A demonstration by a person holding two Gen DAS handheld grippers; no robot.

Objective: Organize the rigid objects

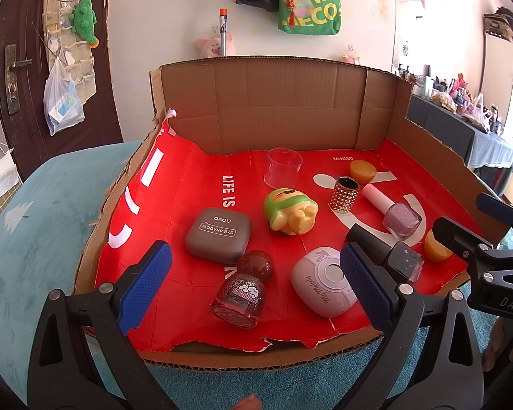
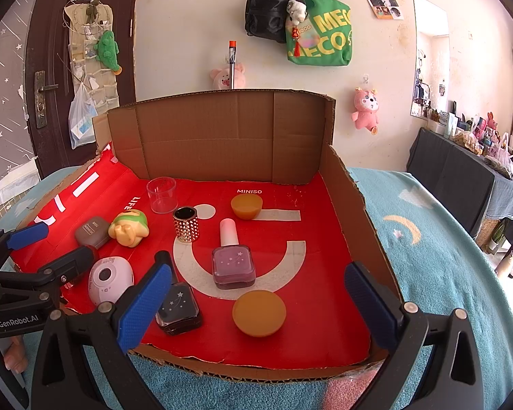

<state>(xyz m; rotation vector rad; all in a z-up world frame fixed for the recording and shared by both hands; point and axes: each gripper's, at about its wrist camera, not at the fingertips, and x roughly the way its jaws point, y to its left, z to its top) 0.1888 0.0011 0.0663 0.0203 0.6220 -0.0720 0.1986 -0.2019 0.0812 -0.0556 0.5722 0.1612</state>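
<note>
Your left gripper hangs at the near edge of the cardboard tray, its blue fingers spread wide and holding nothing; your right gripper sits likewise at the near edge, fingers wide and empty. The tray rests on a teal blanket. Nearest your left gripper lie a glittery round-capped bottle on its side and a white My Melody case. Nearest your right, a dark nail-polish bottle lies just beside the left finger, with an orange half-sphere dome up between the fingers. Further in you have the purple nail-polish bottle, the grey eye-shadow case and the green-hooded figurine on its side. Beyond stand a studded gold cylinder, a second orange half-sphere open side up, and a clear cup near the back wall.
</note>
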